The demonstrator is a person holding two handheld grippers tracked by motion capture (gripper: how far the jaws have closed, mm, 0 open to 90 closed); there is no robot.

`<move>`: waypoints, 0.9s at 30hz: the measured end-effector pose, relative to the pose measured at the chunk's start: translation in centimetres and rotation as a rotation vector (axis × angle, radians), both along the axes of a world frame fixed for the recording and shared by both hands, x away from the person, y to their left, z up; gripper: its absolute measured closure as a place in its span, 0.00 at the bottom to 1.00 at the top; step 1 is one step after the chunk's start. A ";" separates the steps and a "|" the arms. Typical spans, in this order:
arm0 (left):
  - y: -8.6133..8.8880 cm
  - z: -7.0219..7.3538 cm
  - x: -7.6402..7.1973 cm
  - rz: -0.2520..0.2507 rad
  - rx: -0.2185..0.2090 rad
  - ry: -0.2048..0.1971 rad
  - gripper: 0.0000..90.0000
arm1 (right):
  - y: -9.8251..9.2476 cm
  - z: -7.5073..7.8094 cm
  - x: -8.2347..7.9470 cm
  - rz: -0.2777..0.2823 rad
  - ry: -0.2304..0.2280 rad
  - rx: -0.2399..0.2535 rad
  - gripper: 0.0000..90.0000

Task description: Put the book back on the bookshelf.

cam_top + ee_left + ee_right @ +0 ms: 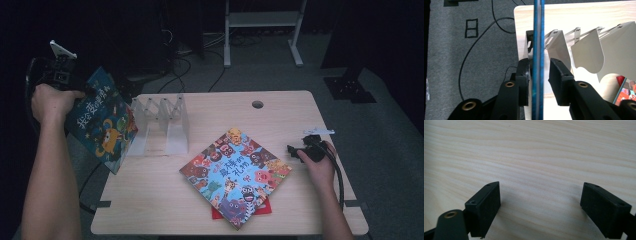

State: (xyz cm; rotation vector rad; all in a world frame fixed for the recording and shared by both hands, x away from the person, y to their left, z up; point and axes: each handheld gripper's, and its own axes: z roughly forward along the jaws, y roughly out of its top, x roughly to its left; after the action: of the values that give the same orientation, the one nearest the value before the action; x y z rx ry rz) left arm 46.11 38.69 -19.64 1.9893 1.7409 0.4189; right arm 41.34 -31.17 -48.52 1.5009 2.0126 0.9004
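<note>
Blue and thin, the picture book point(102, 122) hung tilted at the table's point(165, 200) left edge, just left of the clear plastic book rack point(162, 125) standing on the light wood. The left gripper point(75, 85) held its upper corner from above the floor. In the left gripper view the book's edge point(538, 50) ran straight up between the black jaws: the left one lay against the cover, while a narrow gap showed on the right, so the grip looked slack rather than clamped. Two more books lay near the table's middle, a colourful cartoon-covered one point(235, 175) on top of a red one point(265, 207). The right gripper point(295, 152) rested on the table beside them, its jaws spread wide over bare wood with nothing between them.
</note>
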 end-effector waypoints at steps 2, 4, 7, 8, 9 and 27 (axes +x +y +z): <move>0.1 0.1 -0.1 -0.003 0.007 -0.007 0.74 | 0.0 0.0 0.0 -0.001 0.002 0.002 0.17; 0.3 0.2 -0.2 -0.005 0.001 -0.008 0.72 | 0.0 0.0 0.0 -0.001 0.002 0.002 0.17; 0.5 0.2 -0.2 -0.008 0.002 -0.010 0.68 | 0.0 0.0 0.0 -0.001 0.002 0.002 0.17; 0.6 0.2 -0.3 -0.007 0.004 -0.017 0.67 | 0.0 0.0 0.0 -0.001 0.002 0.001 0.17; 0.6 0.3 -0.3 -0.011 0.006 -0.020 0.66 | 0.0 0.0 0.0 -0.001 0.002 0.001 0.17; -0.3 4.2 -1.9 -0.060 0.048 -0.120 0.69 | 0.0 0.0 0.0 -0.001 0.002 0.002 0.17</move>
State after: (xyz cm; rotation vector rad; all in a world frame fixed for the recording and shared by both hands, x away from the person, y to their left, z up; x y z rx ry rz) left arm 44.24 38.40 -15.40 2.0007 1.6083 0.5535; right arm 41.34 -31.16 -48.52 1.5038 2.0125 0.9009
